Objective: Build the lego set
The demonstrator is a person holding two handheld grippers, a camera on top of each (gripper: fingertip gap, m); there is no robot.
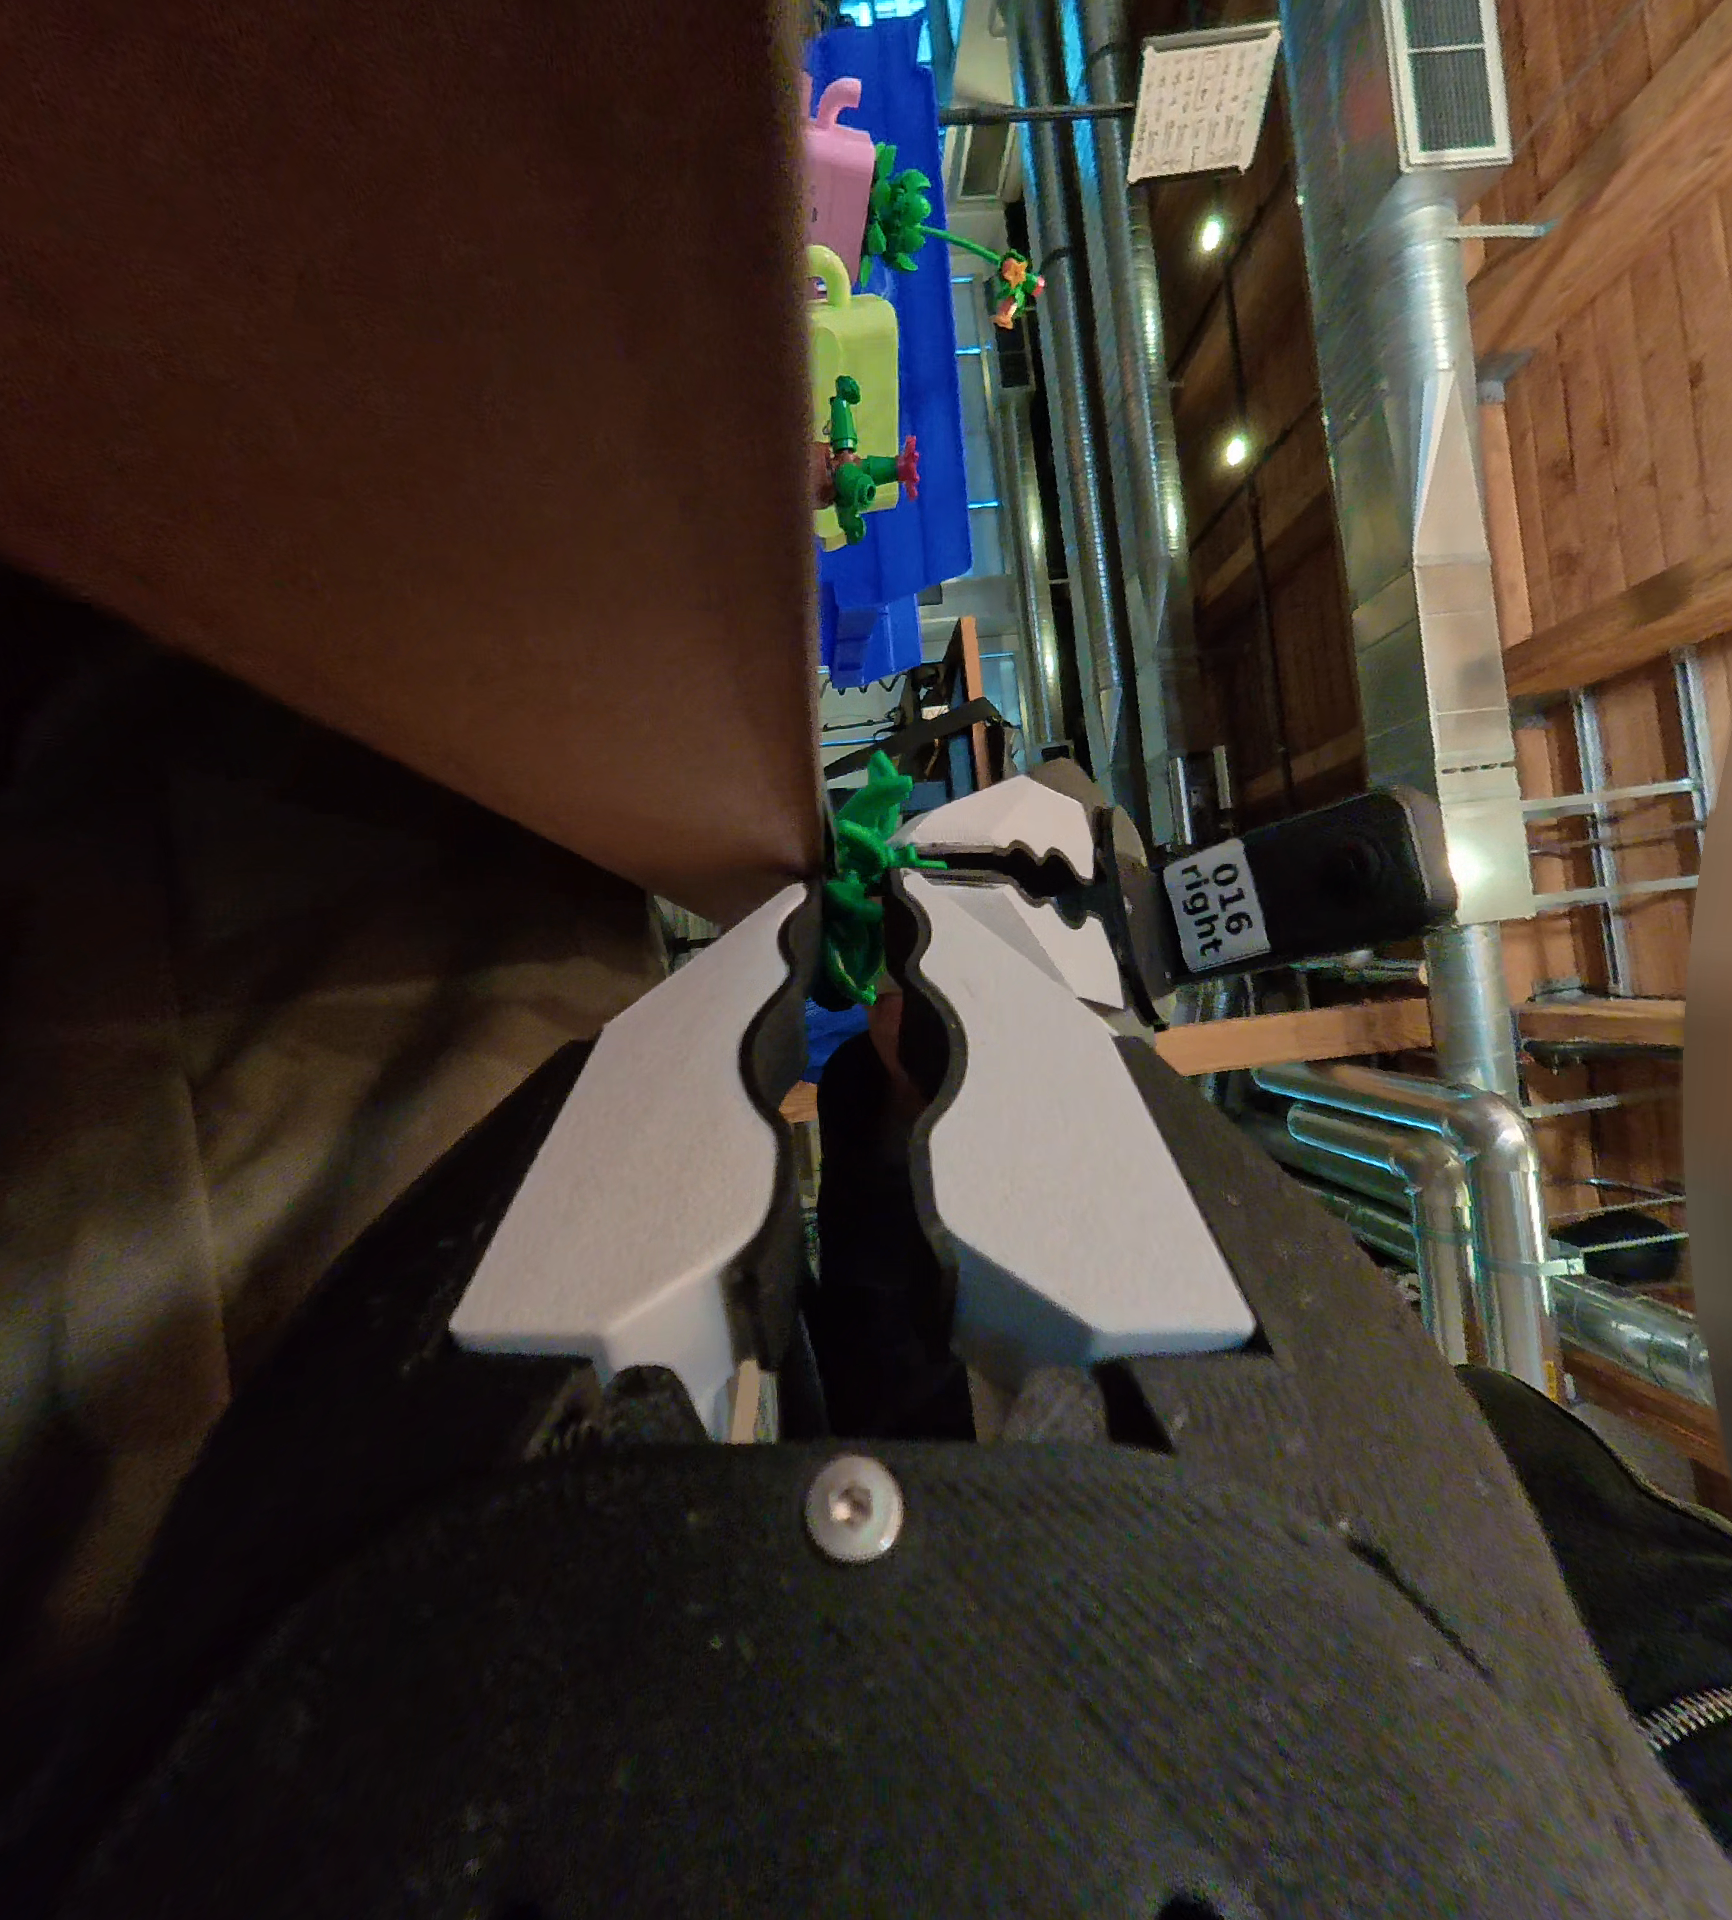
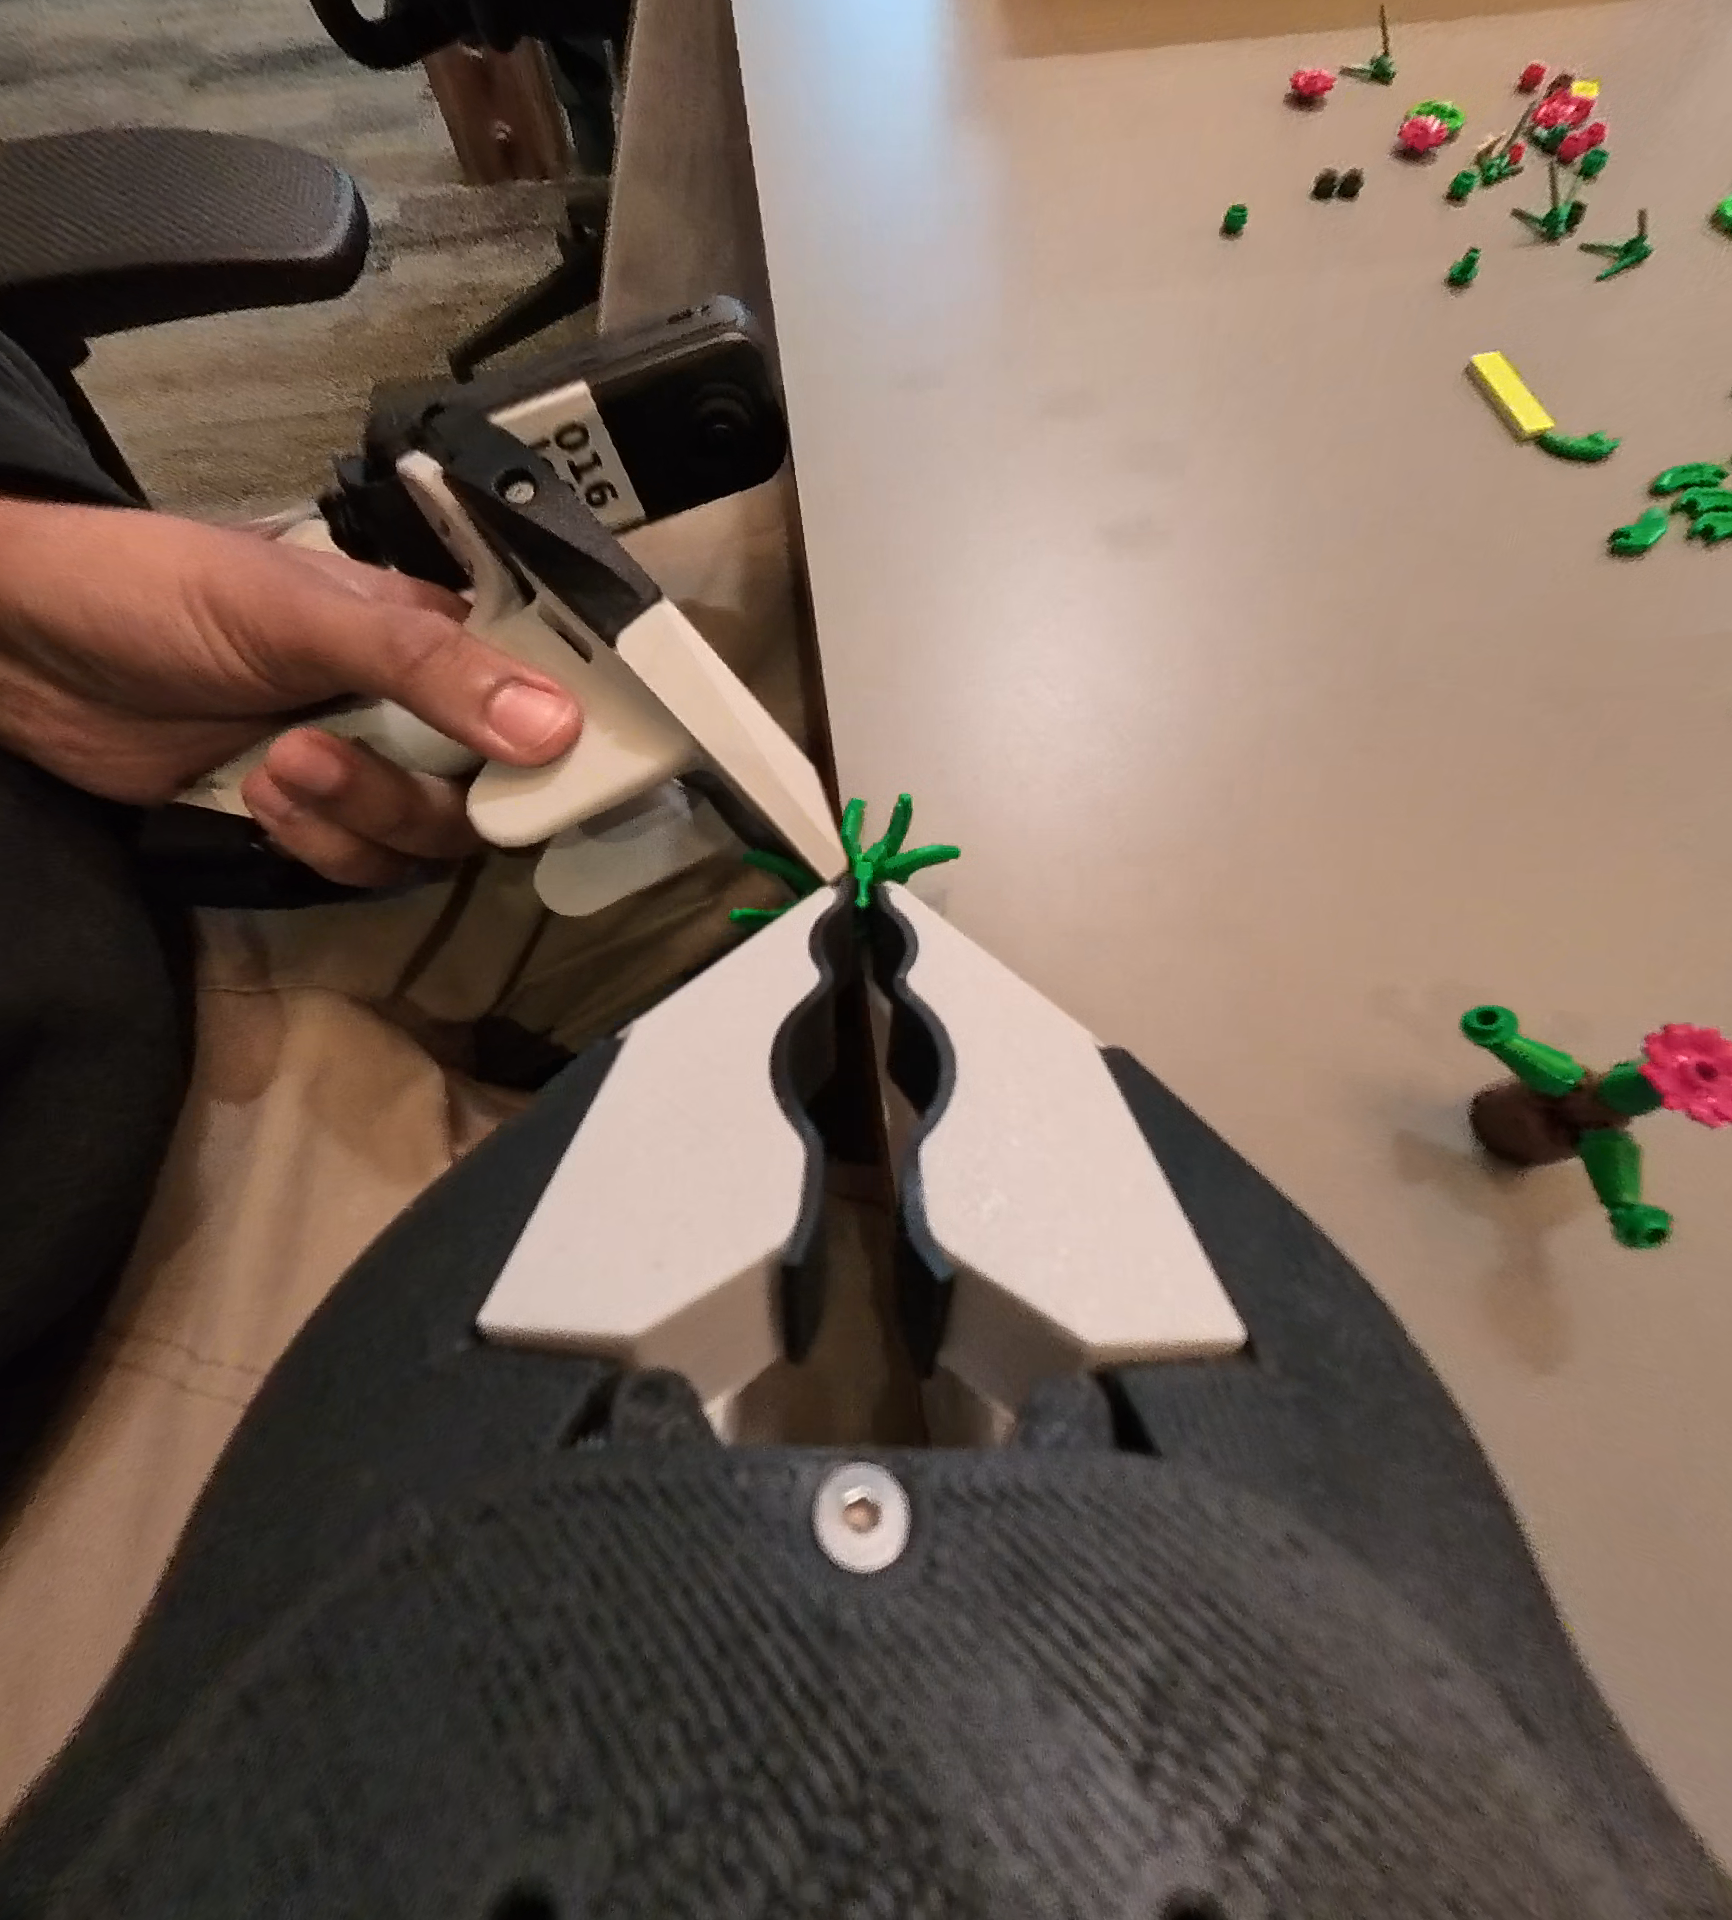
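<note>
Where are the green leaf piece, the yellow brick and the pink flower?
green leaf piece [image 2: 877,857], right wrist view, on the fronds sticking out past the fingers.
yellow brick [image 2: 1511,393], right wrist view, on its flat top face.
pink flower [image 2: 1701,1073], right wrist view, on the petals' centre.

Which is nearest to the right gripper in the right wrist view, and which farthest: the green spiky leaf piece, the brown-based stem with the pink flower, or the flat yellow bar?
1. Green spiky leaf piece: at the tips of the right gripper, at the table's edge.
2. Brown-based stem with pink flower: to the right, on the table.
3. Flat yellow bar: farthest, up and to the right.
</note>
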